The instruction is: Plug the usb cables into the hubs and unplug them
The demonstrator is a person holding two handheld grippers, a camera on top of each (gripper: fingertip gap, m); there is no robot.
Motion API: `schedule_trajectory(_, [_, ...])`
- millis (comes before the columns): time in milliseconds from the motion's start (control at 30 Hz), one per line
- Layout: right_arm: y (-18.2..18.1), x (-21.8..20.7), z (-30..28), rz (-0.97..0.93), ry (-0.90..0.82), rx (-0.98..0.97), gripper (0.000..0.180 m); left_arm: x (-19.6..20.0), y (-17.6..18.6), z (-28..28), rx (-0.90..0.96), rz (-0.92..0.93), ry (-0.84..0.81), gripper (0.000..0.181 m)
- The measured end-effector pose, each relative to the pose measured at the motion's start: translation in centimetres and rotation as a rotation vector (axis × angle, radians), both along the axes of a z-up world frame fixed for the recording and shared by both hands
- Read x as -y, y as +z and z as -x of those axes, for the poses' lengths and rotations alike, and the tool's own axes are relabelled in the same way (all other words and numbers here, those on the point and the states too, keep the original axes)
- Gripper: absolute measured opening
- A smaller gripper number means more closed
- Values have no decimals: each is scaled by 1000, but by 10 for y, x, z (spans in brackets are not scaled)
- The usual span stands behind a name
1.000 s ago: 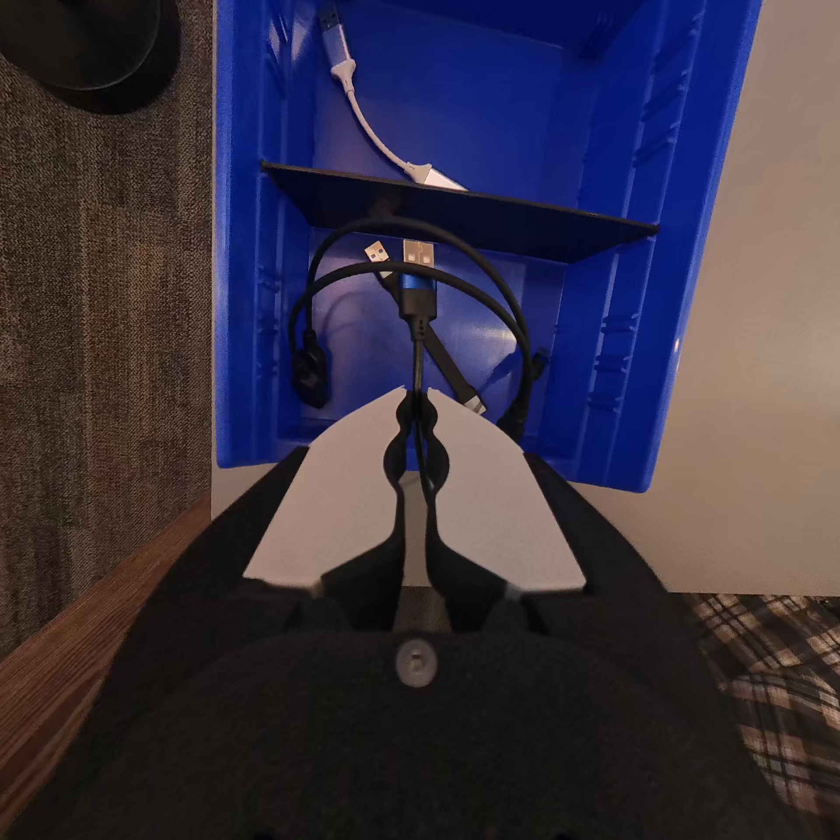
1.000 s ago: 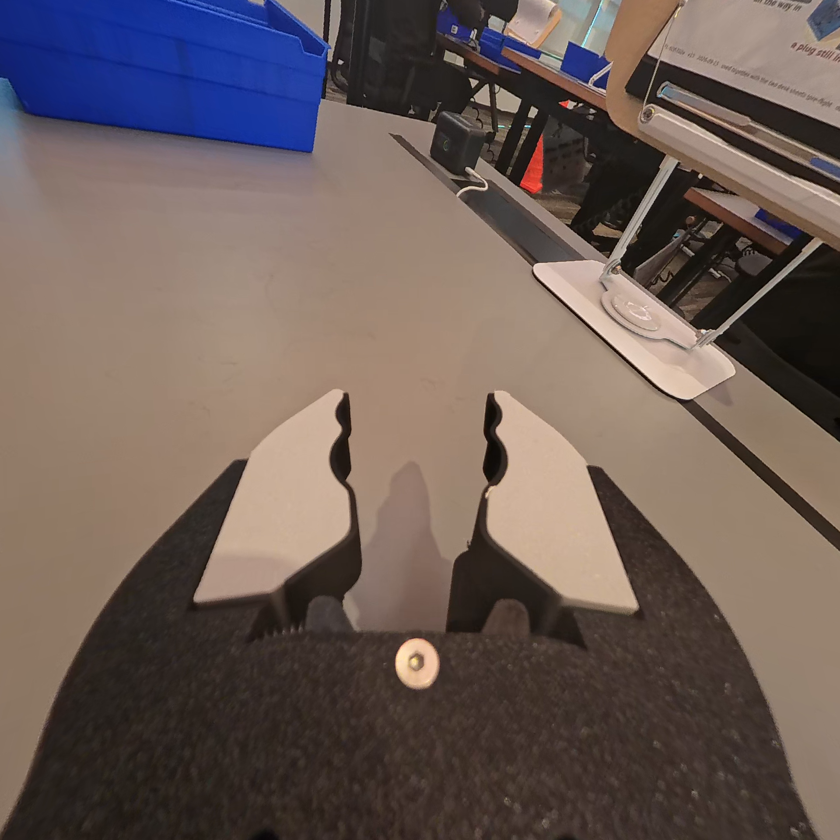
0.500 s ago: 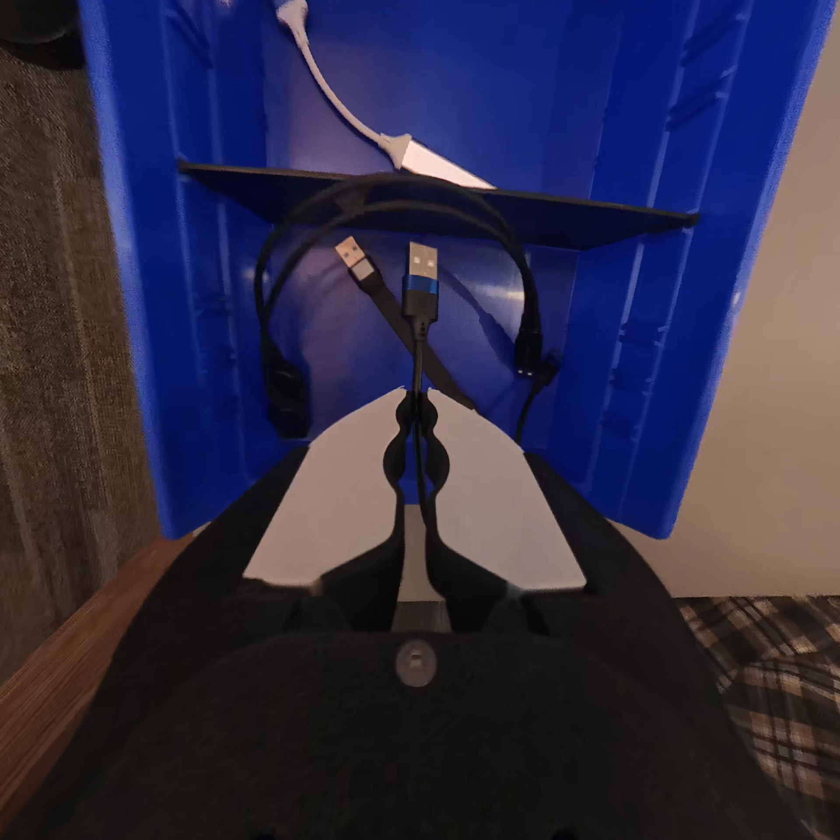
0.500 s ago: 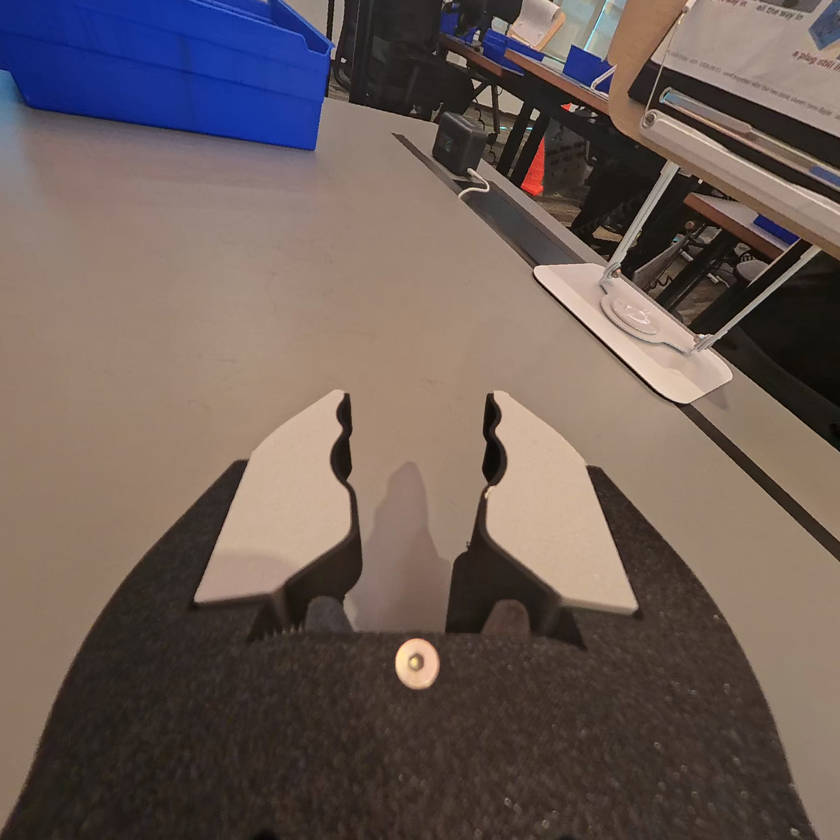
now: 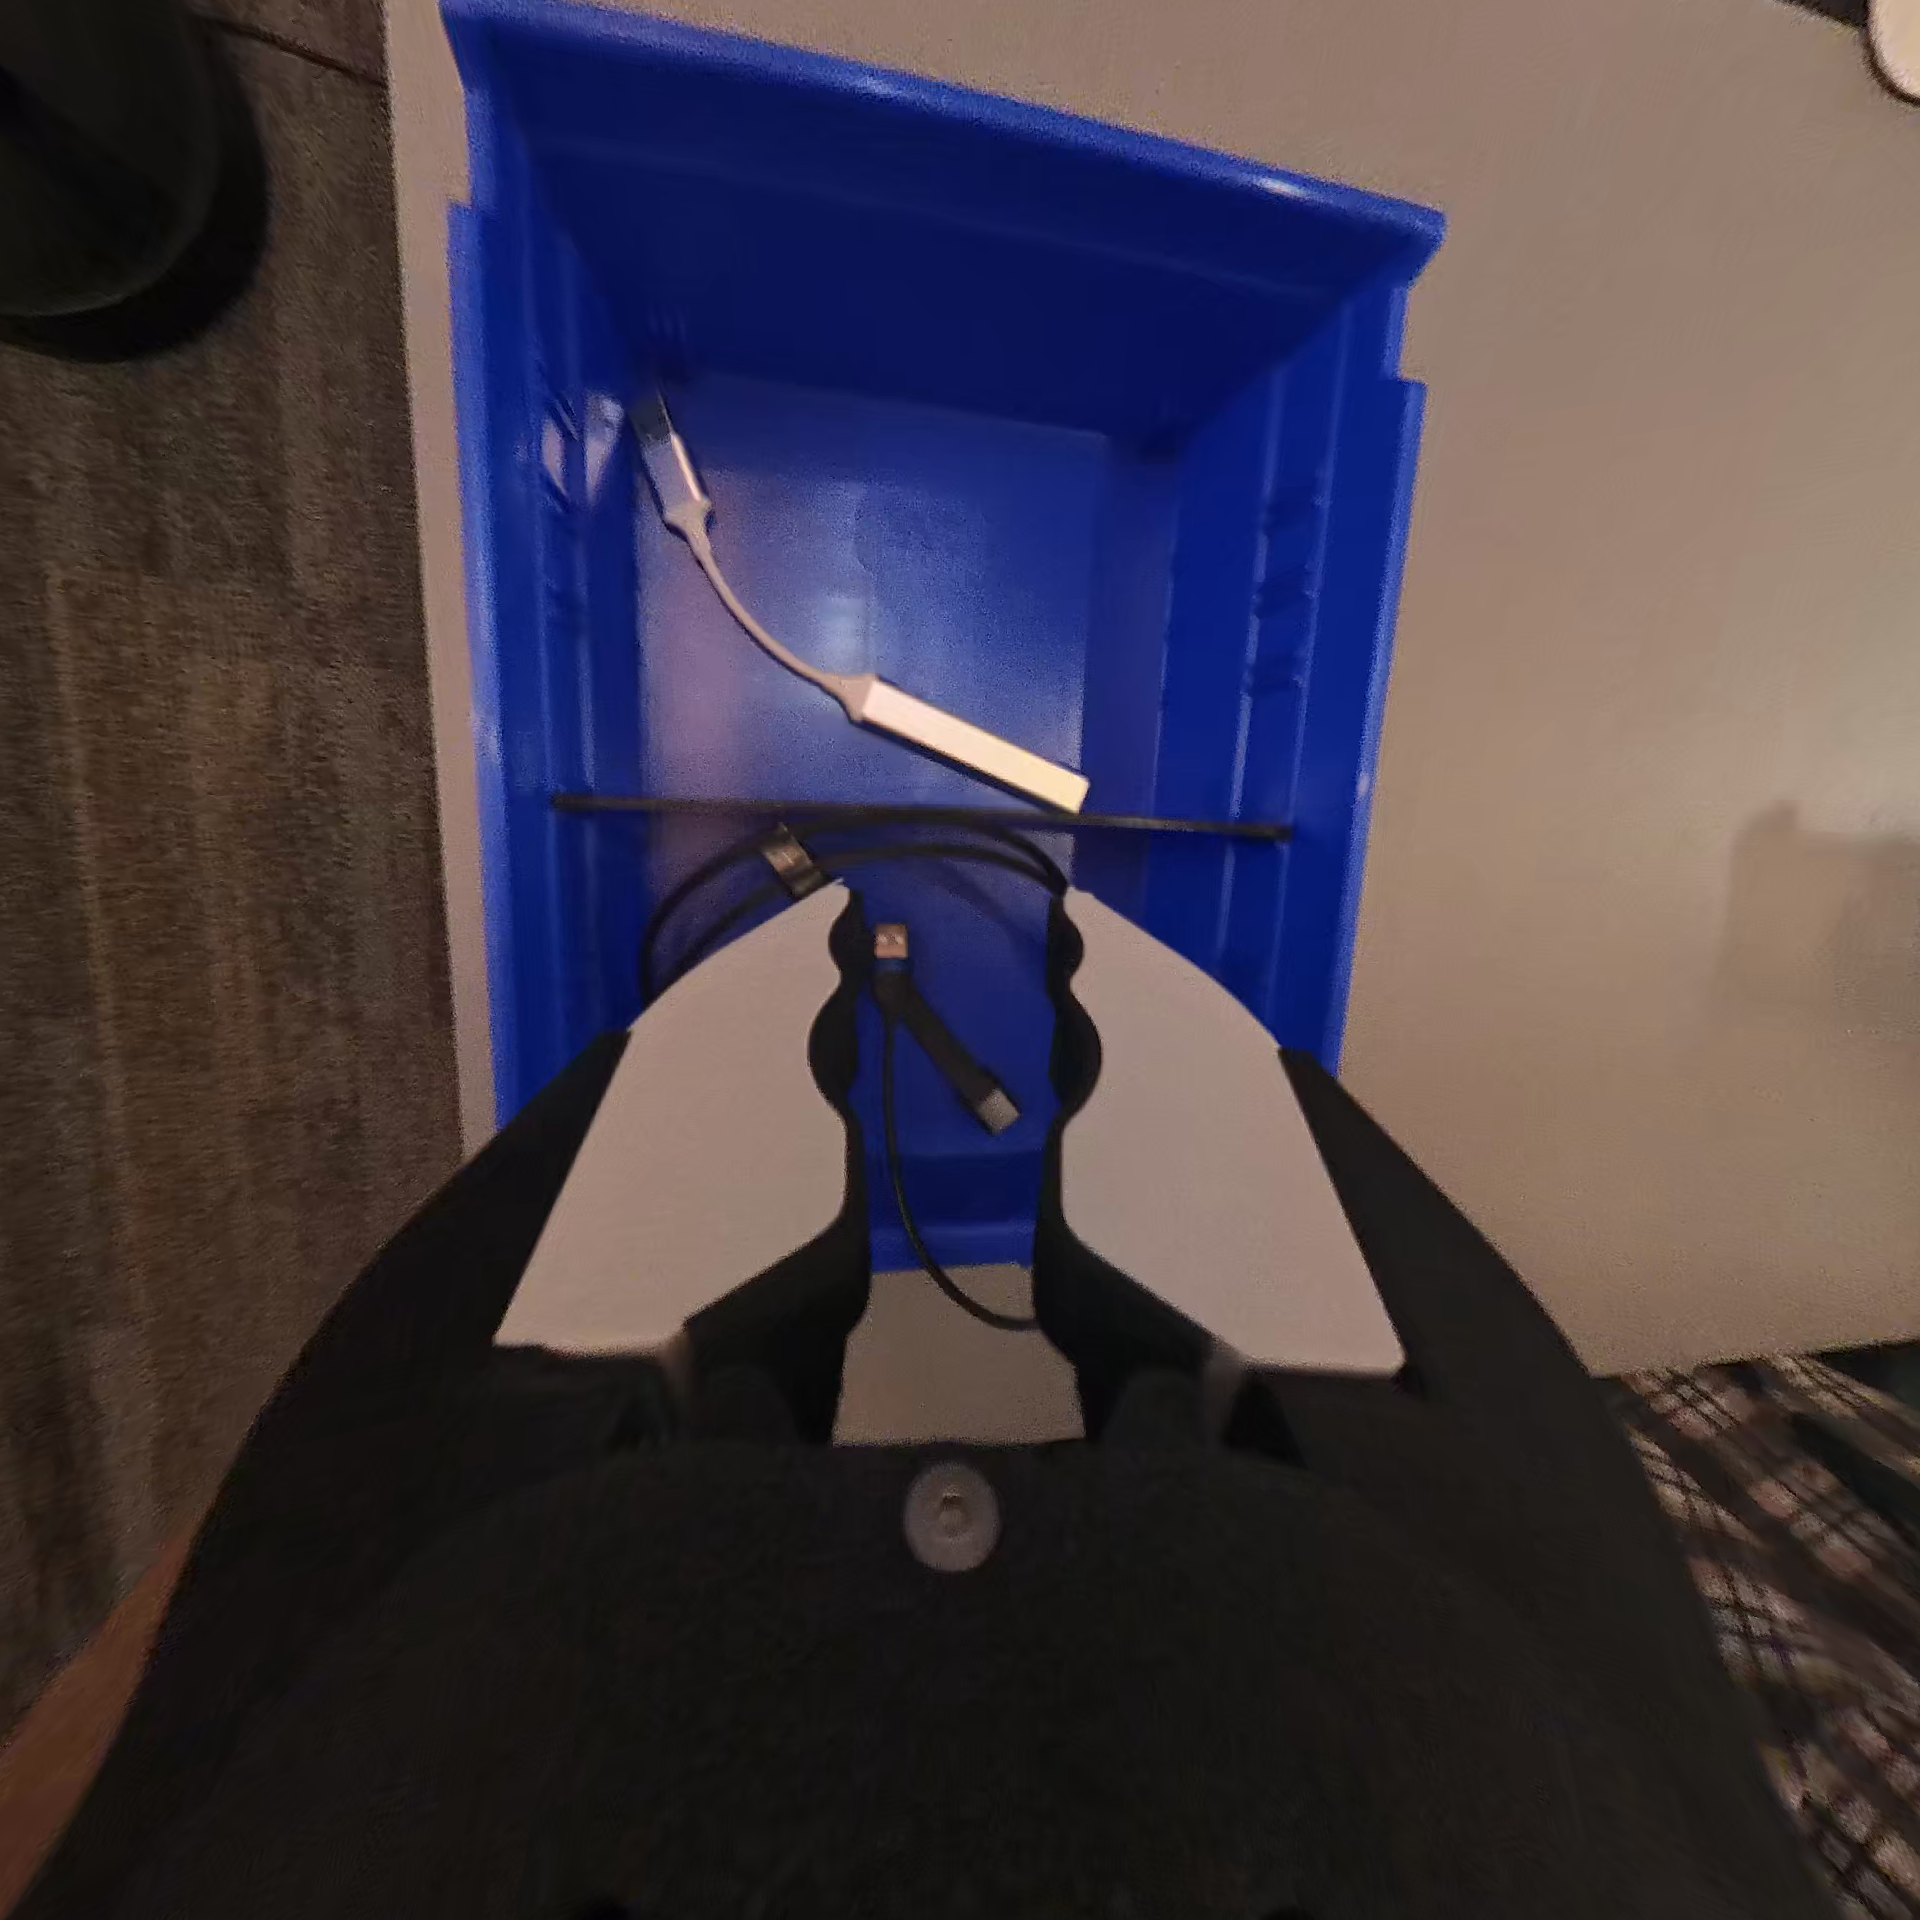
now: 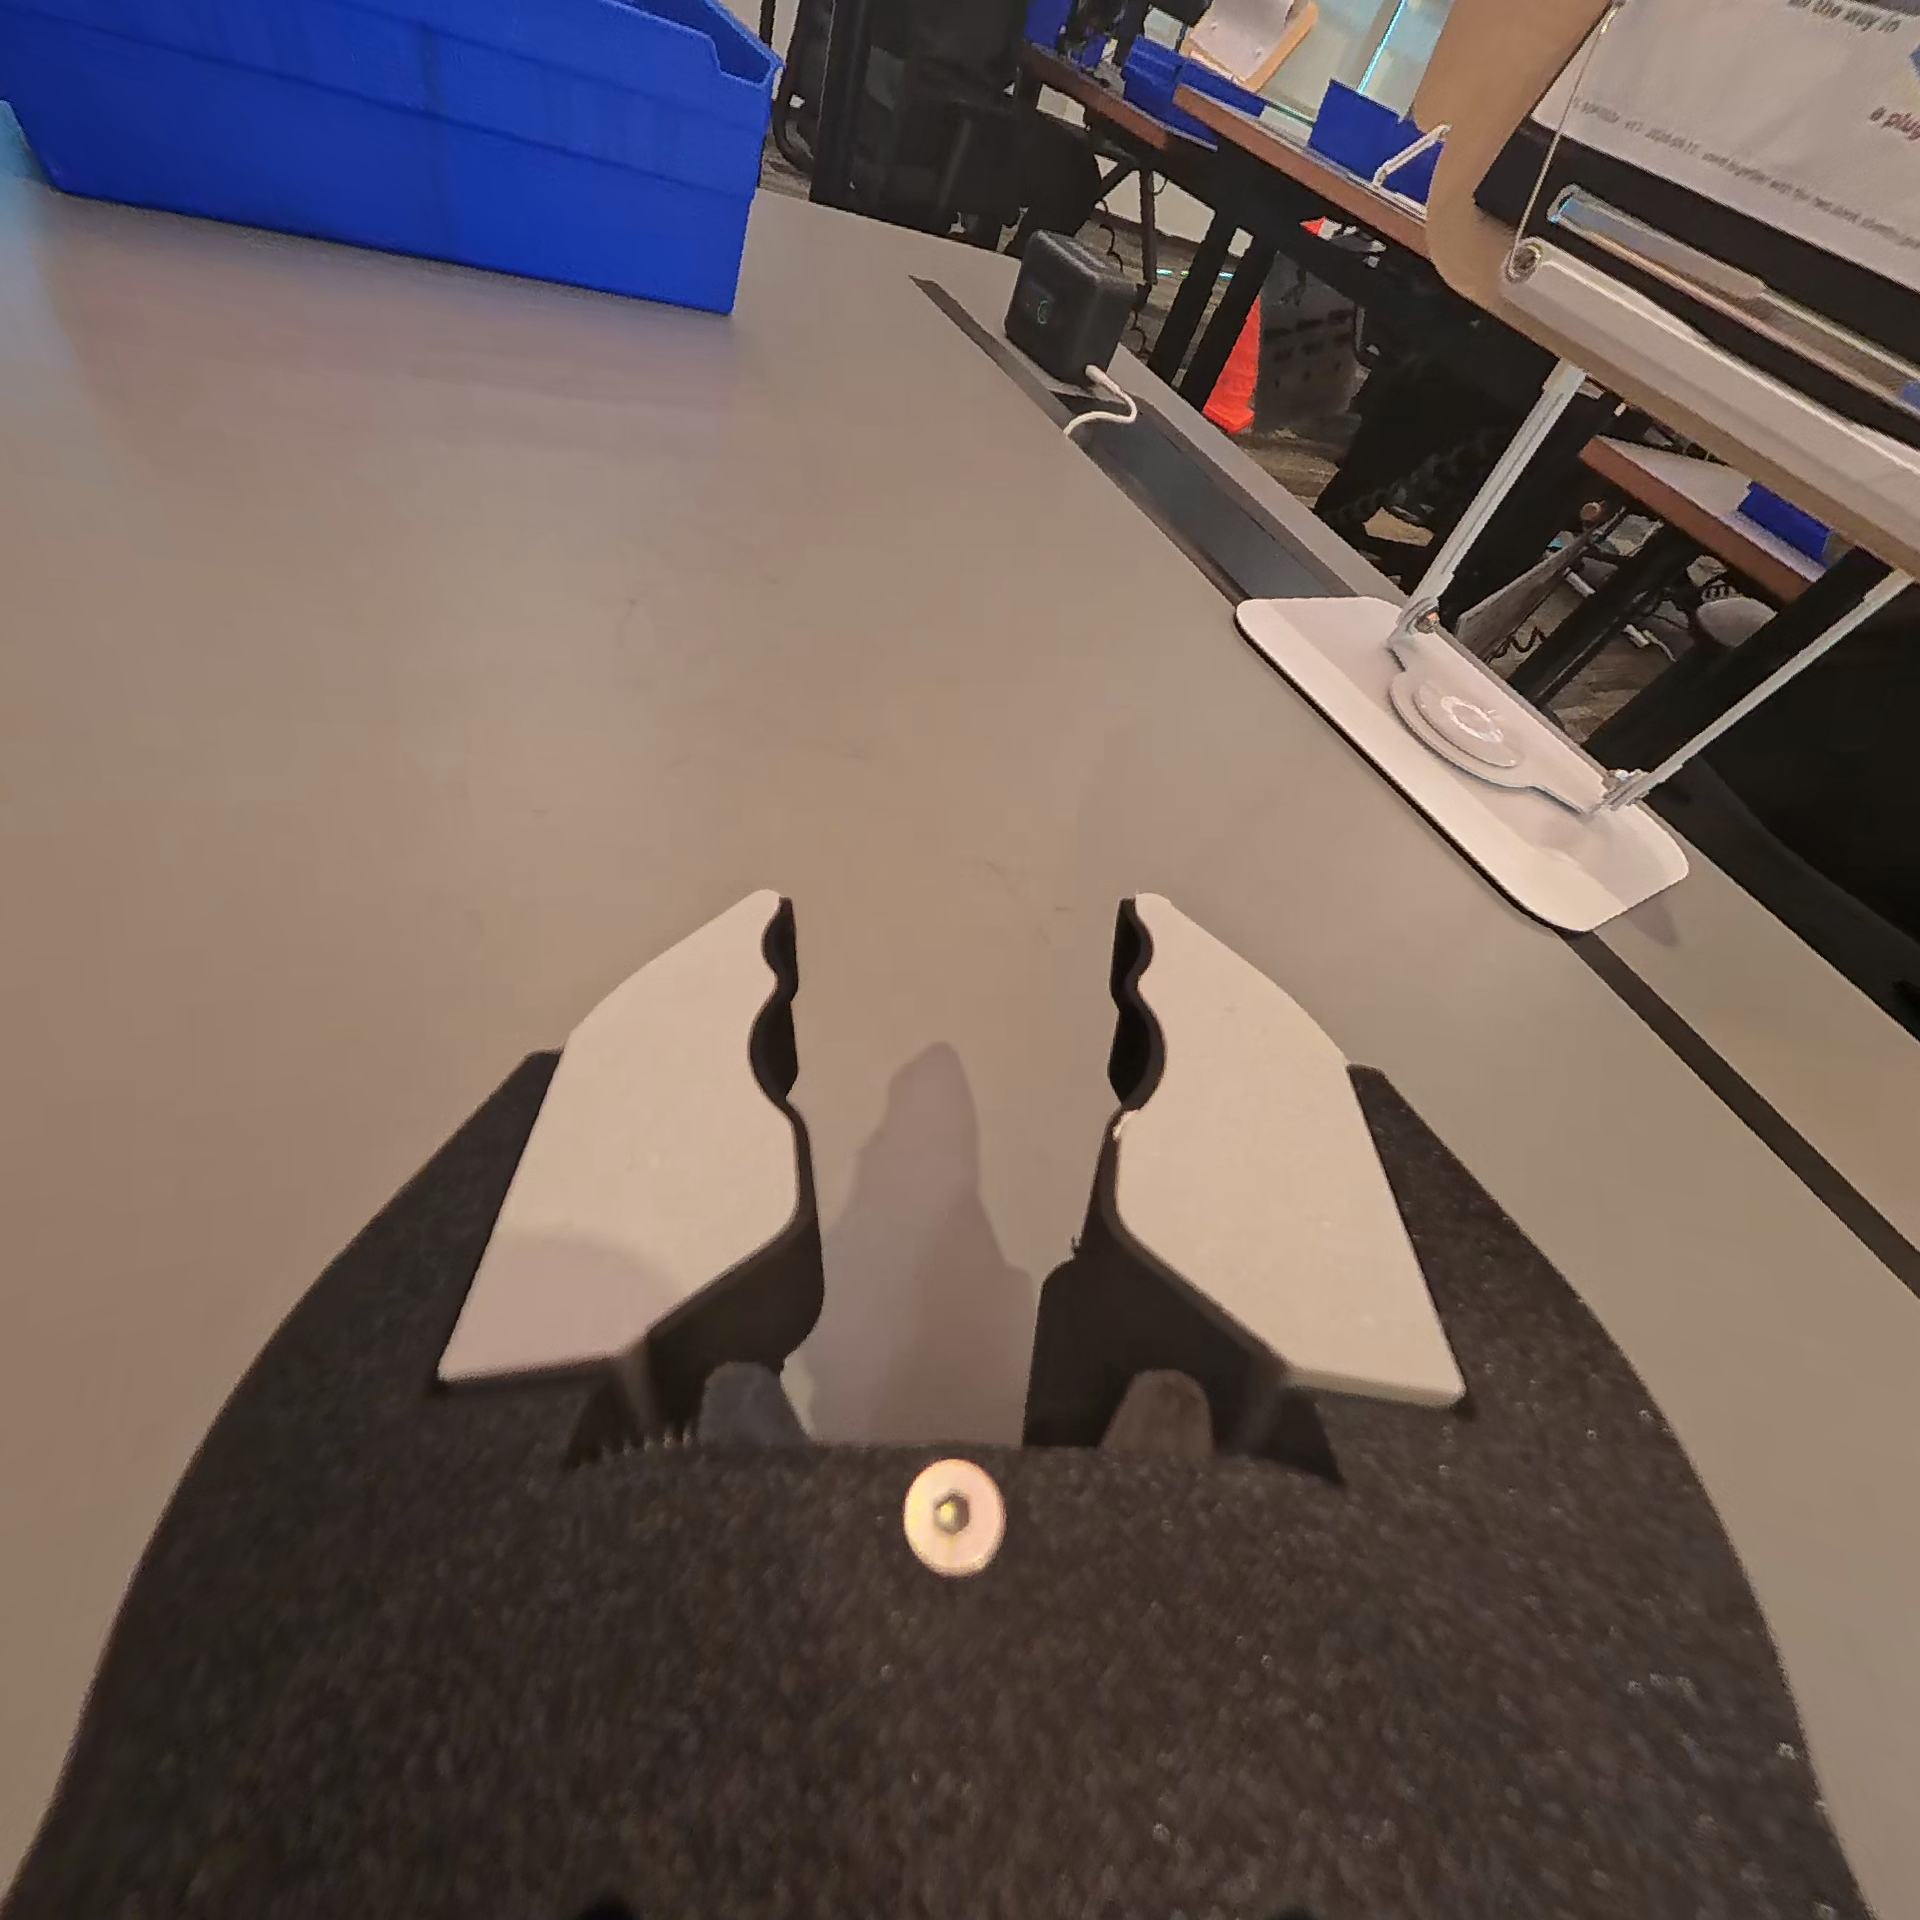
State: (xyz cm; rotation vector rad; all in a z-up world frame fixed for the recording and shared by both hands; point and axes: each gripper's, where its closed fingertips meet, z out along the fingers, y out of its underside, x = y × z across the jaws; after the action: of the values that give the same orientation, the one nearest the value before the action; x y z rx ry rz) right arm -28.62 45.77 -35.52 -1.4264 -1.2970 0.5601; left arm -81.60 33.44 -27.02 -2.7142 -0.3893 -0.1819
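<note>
1. Left gripper is above the near end of a blue bin, looking down into it. Jaws are spread apart and grip nothing.
2. Black USB cable with a blue-collared plug shows in the gap between the left fingers. Plug tip points away from the camera. Cord runs back toward the gripper body and curves right, over the bin's near wall. Neither finger presses on it, as far as can be seen.
3. A flat black cable lies slanted beside it in the same near compartment, metal connector at the lower right.
4. More black cable loops curve around the near compartment, partly hidden by the fingers. A dark connector sits just beside the divider.
5. Thin black divider splits the bin crosswise.
6. White USB hub lies in the far compartment, its end close to the divider. Its white lead curves to a plug at the far left corner.
7. The bin stands on a grey table, close to its left edge. Carpet shows at left, plaid fabric at lower right.
8. Right gripper is low over the bare tabletop, jaws apart, empty.
9. In the right wrist view the blue bin is far off at upper left. A white stand base sits at right and a small black box is near a slot in the table.
</note>
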Motion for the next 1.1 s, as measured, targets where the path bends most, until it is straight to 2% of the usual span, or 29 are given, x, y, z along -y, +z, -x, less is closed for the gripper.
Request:
schedule_trajectory(233, [0,2,2,2,16,4,58,-50,-52,26,-173,280,46,33])
schedule_trajectory(400, [1,6,2,-15,32,14,59,-54,-94,31,-188,468,75,32])
schedule_trajectory(567, [8,8,0,-27,37,2,59,-50,-118,36,-180,574,122,31])
schedule_trajectory(833, [13,8,-4,-36,36,0,59,-41,-144,34,-64,668,193,25])
schedule_trajectory(867, [13,7,-4,-36,35,-2,59,-43,-145,33,-36,661,206,18])
schedule_trajectory(1100, [20,8,-6,-47,34,-14,59,-48,-145,31,68,566,232,7])
